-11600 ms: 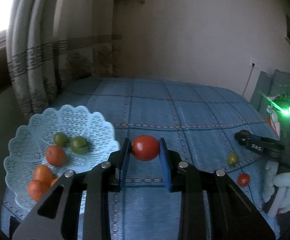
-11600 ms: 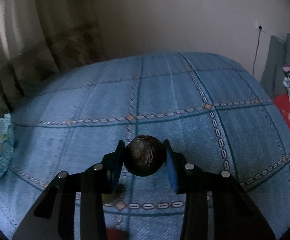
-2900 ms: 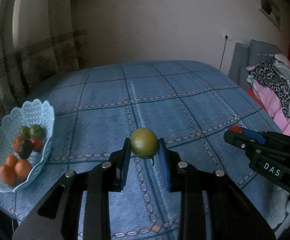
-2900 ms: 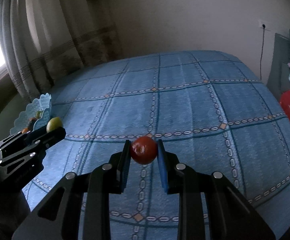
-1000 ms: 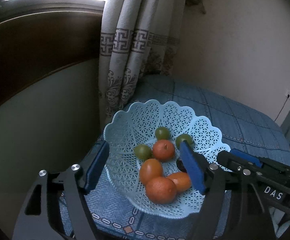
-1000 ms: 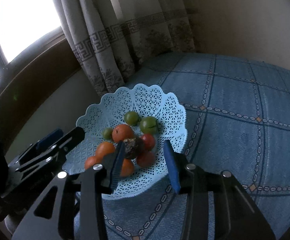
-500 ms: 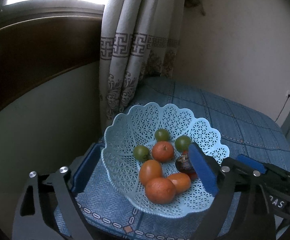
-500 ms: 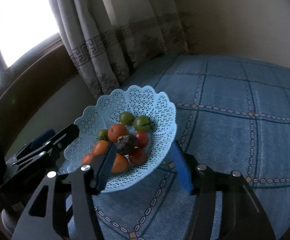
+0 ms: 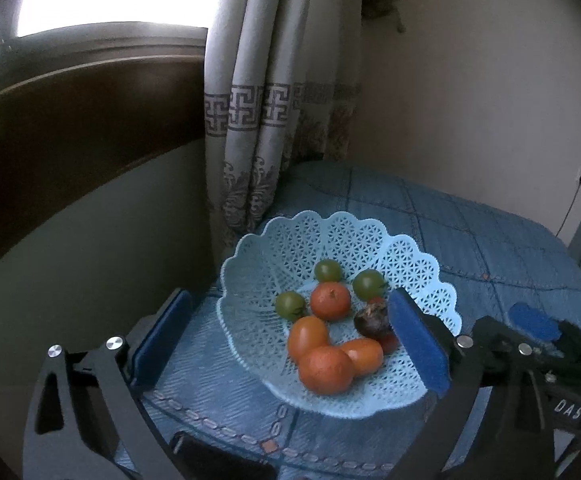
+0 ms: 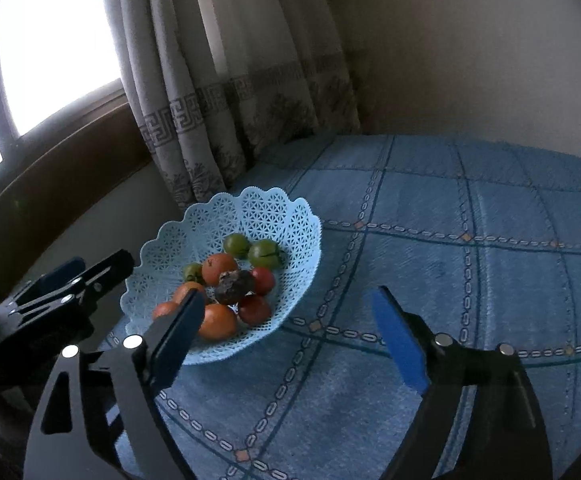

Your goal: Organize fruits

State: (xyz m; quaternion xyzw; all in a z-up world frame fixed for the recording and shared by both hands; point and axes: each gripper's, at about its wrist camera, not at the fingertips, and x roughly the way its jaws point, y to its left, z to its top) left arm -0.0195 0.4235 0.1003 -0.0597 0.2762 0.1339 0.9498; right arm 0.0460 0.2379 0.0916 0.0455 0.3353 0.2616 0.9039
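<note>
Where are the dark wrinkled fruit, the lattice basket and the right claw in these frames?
dark wrinkled fruit (image 10: 234, 286), right wrist view, its top surface.
lattice basket (image 9: 346, 236), left wrist view, far scalloped wall.
right claw (image 10: 290, 330), right wrist view, midway between its open blue-padded fingertips.

One basket (image 9: 418, 264) holds ten fruits: three green (image 9: 327, 271), four orange (image 9: 330, 301), two red (image 10: 262, 281) and one dark, wrinkled one (image 9: 371, 321). Two grippers show, left (image 9: 290, 340) and right (image 10: 286, 332).
</note>
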